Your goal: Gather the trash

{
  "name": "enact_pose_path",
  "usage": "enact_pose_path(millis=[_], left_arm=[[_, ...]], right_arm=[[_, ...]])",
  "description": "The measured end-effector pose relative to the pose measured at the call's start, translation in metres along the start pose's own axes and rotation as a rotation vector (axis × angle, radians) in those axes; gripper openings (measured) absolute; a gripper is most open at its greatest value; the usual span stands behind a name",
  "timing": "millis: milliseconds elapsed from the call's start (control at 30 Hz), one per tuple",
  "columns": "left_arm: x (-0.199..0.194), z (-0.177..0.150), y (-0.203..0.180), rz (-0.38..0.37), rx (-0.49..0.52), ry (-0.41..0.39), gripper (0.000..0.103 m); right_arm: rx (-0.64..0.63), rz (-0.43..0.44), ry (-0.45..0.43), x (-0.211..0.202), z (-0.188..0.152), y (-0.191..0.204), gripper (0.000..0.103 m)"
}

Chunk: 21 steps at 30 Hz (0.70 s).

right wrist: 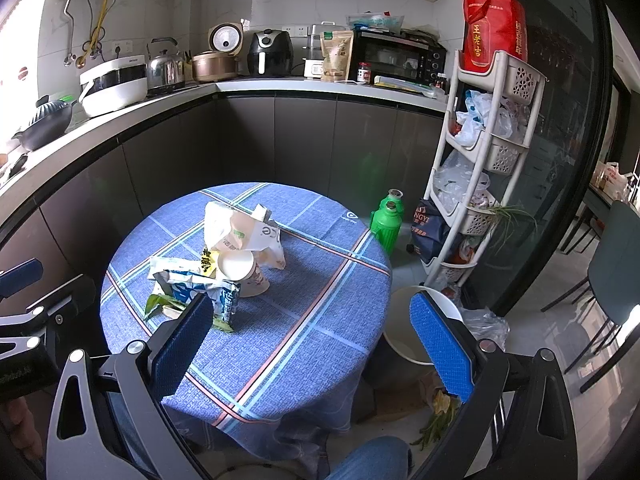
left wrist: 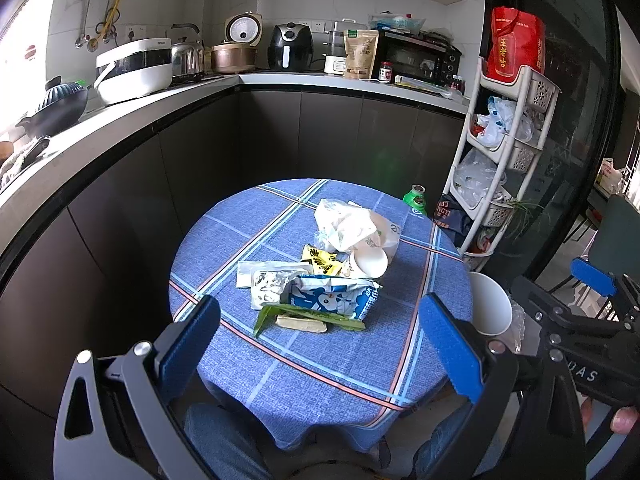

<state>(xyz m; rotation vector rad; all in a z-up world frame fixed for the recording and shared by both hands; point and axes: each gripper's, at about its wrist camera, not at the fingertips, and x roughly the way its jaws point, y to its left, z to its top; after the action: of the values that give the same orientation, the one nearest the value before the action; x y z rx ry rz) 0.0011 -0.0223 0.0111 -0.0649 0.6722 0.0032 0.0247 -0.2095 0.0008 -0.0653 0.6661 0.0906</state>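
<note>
Trash lies heaped mid-table on the round blue checked tablecloth [left wrist: 304,364]: a blue-and-white snack bag [left wrist: 334,294], a tipped paper cup [left wrist: 370,262], a crumpled white paper bag [left wrist: 348,224], a yellow wrapper [left wrist: 320,261] and green leaf scraps [left wrist: 304,316]. My left gripper [left wrist: 320,340] hovers open above the table's near side, short of the pile. My right gripper [right wrist: 316,338] is open too, over the table's right part; the snack bag [right wrist: 192,280] and cup [right wrist: 240,268] lie left of it. A white bin [right wrist: 404,344] stands on the floor by the table's right edge.
A green thermos [right wrist: 386,222] and a white basket rack [right wrist: 476,184] stand beyond the table on the right. Dark cabinets under a counter with appliances curve round the back and left. Leaf scraps [right wrist: 438,420] lie on the floor. A person's knees [left wrist: 224,436] show below the table.
</note>
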Motion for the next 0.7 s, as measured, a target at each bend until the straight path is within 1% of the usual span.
enact_pose_path(millis=[267, 400, 433, 500, 633, 700], left_arm=[[0.000, -0.001, 0.005, -0.001, 0.000, 0.000, 0.099], [0.005, 0.002, -0.002, -0.003, 0.001, 0.008, 0.099], [0.006, 0.002, 0.000, -0.005, 0.001, 0.010, 0.099], [0.012, 0.002, 0.002, -0.013, -0.006, 0.015, 0.099], [0.027, 0.005, 0.017, -0.055, -0.038, 0.032, 0.099], [0.034, 0.008, 0.022, -0.061, -0.036, 0.029, 0.099]], right_arm=[[0.000, -0.001, 0.002, 0.000, 0.002, -0.001, 0.095], [-0.001, 0.005, 0.006, 0.002, 0.000, -0.003, 0.095], [0.000, 0.014, 0.007, 0.014, -0.003, -0.005, 0.095], [0.018, 0.045, 0.002, 0.018, -0.004, -0.009, 0.095], [0.058, 0.111, -0.029, 0.036, -0.004, -0.010, 0.095], [0.044, 0.129, 0.003, 0.051, -0.003, -0.007, 0.095]])
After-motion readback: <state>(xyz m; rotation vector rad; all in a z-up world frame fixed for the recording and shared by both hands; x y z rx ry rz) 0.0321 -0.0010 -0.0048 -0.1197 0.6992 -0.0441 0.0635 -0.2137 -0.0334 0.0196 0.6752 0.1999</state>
